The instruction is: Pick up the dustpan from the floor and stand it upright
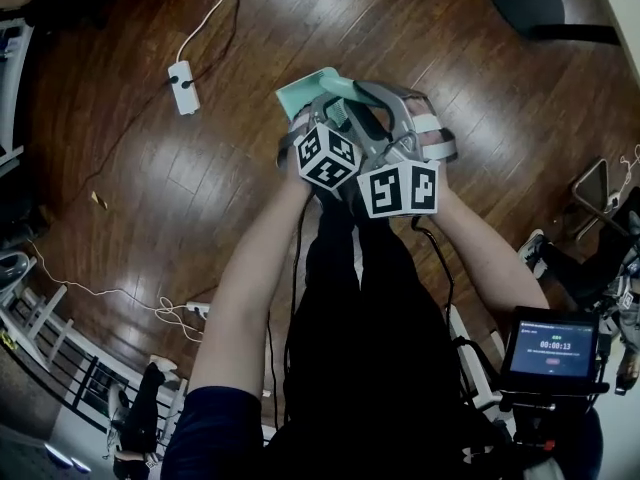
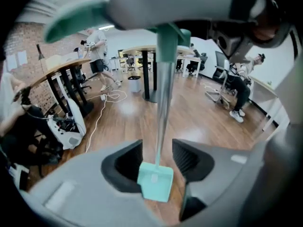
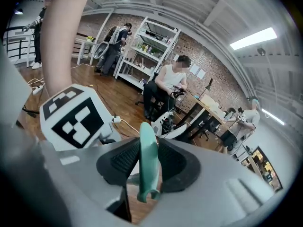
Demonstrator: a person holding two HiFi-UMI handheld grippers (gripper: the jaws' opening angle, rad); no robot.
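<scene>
- The dustpan [image 2: 156, 181] is upright, off in front of the person, its pale teal pan lowest and over the wooden floor [image 1: 150, 168]. Whether the pan rests on the boards cannot be told.
- Only the left gripper view shows its full length: a thin metal shaft [image 2: 163, 103] runs from the pan up to a darker teal handle at the top of the picture.
- Only the right gripper view shows the grip. The right gripper [image 3: 144, 160] has its two dark pads closed against either side of that handle [image 3: 147, 145], which stands on edge between them.
- The left gripper [image 2: 157, 157] holds nothing. Its jaws stand wide, the shaft and pan showing in the gap with clear space on both sides.
- The head view hides both sets of jaws. It shows the grippers side by side, the left marker cube [image 1: 327, 156] just beside the right marker cube [image 1: 400, 188], with a corner of the pan beyond them.
- That view alone shows a white power strip [image 1: 183, 86] on the floor, well apart to the left, and a small screen [image 1: 550, 346] at the lower right.
- The left gripper view adds desks and a waste bin [image 2: 134, 83]; the right gripper view adds white shelving [image 3: 151, 46] and a seated person [image 3: 168, 86].
</scene>
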